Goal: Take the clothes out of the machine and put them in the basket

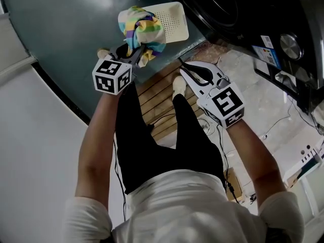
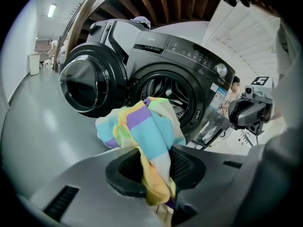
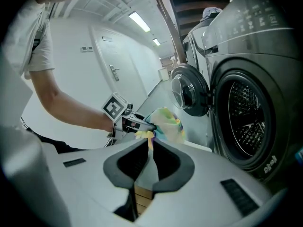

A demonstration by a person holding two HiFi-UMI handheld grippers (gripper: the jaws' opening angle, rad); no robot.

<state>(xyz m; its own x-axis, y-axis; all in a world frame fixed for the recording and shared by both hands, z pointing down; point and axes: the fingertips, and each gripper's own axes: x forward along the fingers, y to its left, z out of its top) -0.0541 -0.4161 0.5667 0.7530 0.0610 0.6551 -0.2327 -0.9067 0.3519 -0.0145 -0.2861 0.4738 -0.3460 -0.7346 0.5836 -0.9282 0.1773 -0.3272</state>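
My left gripper (image 1: pixel 132 53) is shut on a bunched cloth (image 1: pixel 144 30) striped in yellow, turquoise, purple and green. It holds the cloth above the near end of the white perforated basket (image 1: pixel 173 18). In the left gripper view the cloth (image 2: pixel 147 129) bulges out between the pads of the left gripper (image 2: pixel 154 162), with the washing machine's open drum (image 2: pixel 165 93) behind it. My right gripper (image 1: pixel 182 66) hangs to the right of the basket, jaws together and nothing in them. The right gripper view looks past the right gripper (image 3: pixel 149 143) to the left gripper (image 3: pixel 142 123) and the cloth (image 3: pixel 168 122).
The dark front-loading machine (image 1: pixel 238 9) stands at the upper right, its round door (image 3: pixel 189 91) swung open. A wooden slatted platform (image 1: pixel 157 92) lies under my feet. Cables (image 1: pixel 283 123) and small items lie on the pale floor at the right. A grey floor (image 1: pixel 66 24) spreads to the left.
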